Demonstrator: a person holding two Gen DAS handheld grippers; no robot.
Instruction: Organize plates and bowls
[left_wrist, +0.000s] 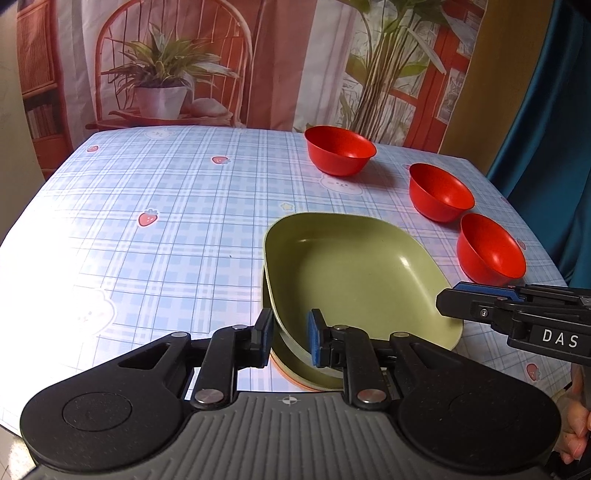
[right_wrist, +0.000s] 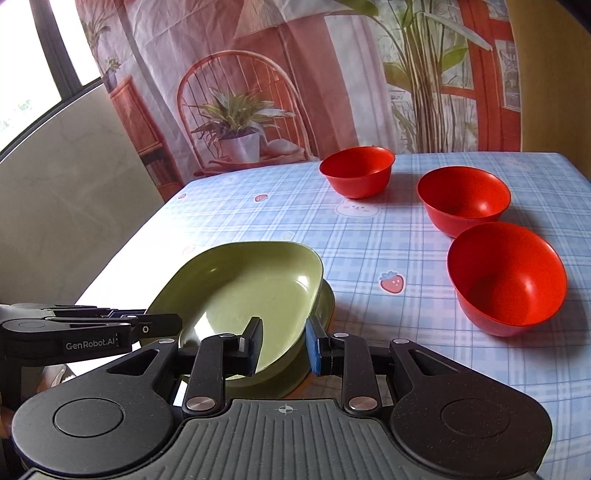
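A green squarish plate lies tilted on top of another green plate, with an orange rim below that. My left gripper straddles the top plate's near-left rim with a gap between its pads. My right gripper straddles the same plate's near-right rim, jaws a little apart. Whether either pad presses the rim is unclear. Three red bowls stand on the right: far, middle, near. In the right wrist view they show as the far, middle and near bowls.
The table has a blue checked cloth with strawberry prints. A printed curtain backdrop hangs behind it. A blue drape hangs at the right. The table's right edge runs close to the red bowls.
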